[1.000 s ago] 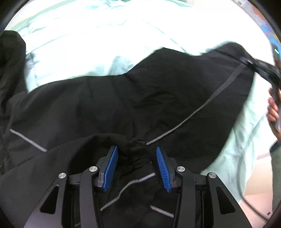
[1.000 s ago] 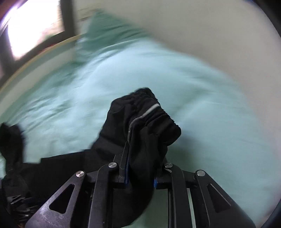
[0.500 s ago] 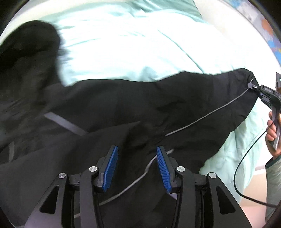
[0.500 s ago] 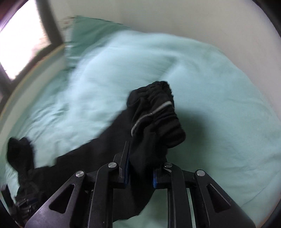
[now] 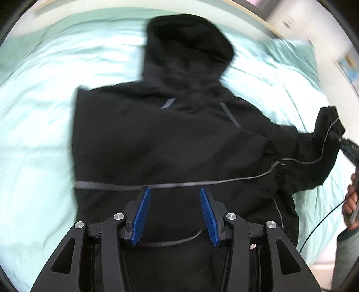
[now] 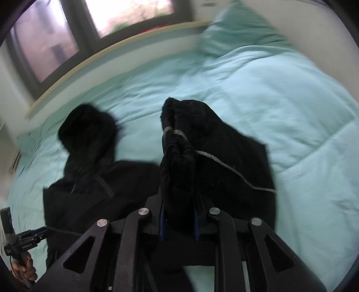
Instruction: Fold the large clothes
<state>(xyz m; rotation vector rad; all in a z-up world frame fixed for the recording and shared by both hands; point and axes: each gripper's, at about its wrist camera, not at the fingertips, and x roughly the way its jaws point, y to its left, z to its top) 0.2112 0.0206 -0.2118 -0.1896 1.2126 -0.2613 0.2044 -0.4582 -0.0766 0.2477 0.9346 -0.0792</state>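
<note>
A black hooded jacket (image 5: 179, 139) lies back up on the teal bed, its hood (image 5: 186, 45) at the far end. My left gripper (image 5: 174, 215) hovers open over the jacket's lower back, and its blue pads (image 5: 141, 215) stand apart with only flat cloth below. The right sleeve cuff (image 5: 327, 125) is drawn out to the right, where my right gripper (image 5: 350, 148) grips it. In the right wrist view my right gripper (image 6: 178, 224) is shut on the bunched cuff (image 6: 179, 134), beside the hood (image 6: 87, 132). My left gripper (image 6: 33, 235) shows at the lower left.
The teal quilt (image 6: 280, 107) covers the bed around the jacket. A pillow (image 6: 237, 33) lies at the far end under a window (image 6: 125, 15). A person's hand (image 5: 352, 202) with a trailing cable is at the right edge.
Both hands have swept sideways. The left view now takes in the whole jacket back and hood. The right gripper still holds the cuff, and the hood and window have come into its view.
</note>
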